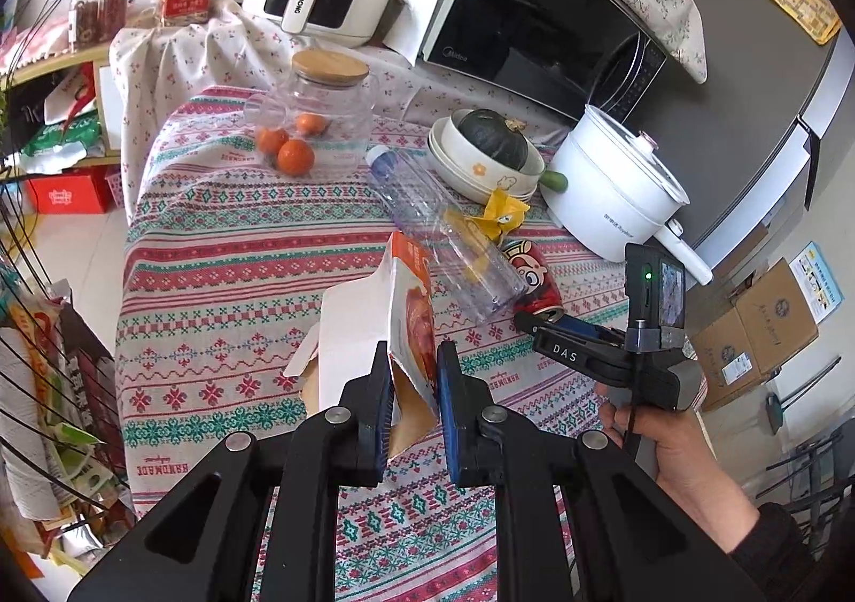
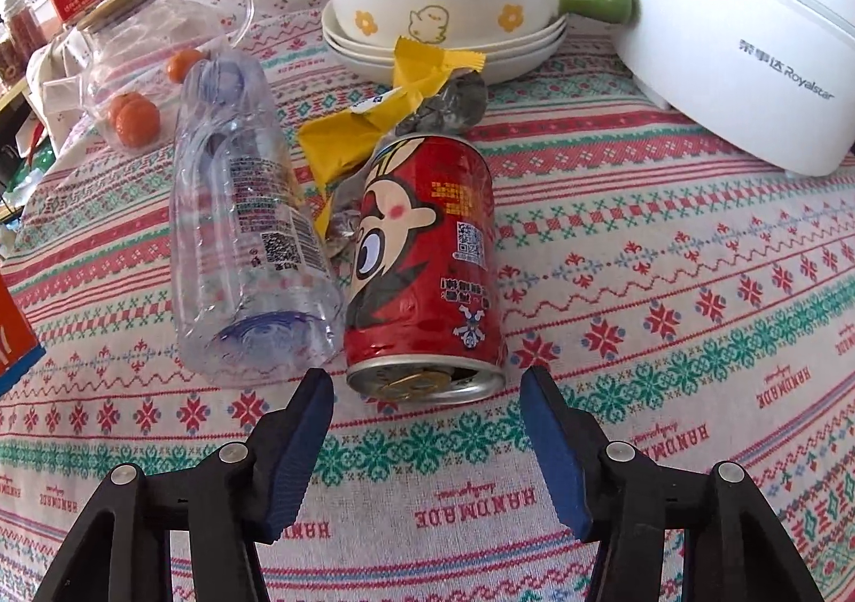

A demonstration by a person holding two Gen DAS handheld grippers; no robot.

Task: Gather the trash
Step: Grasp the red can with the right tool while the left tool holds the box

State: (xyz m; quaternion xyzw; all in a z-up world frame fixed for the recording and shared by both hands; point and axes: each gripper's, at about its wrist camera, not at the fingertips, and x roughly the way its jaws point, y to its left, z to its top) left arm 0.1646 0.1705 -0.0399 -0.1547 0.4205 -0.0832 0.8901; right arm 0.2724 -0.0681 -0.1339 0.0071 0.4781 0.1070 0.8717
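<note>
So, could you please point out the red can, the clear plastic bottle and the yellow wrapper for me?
red can (image 2: 427, 249): right wrist view, on its printed side.
clear plastic bottle (image 2: 251, 228): right wrist view, on its label area.
yellow wrapper (image 2: 422, 72): right wrist view, on its upper folded part.

bright daylight, sharp, fisheye-warped edges

Right claw (image 2: 427, 388) jaws apart, straddling near end of dented red cartoon-printed drink can (image 2: 425, 254). Clear crushed plastic bottle (image 2: 251, 228) hard against can's left, crowding left finger. Bare patterned tablecloth (image 2: 668, 281) right of can. Crumpled yellow wrapper (image 2: 374, 121) beyond.
</note>
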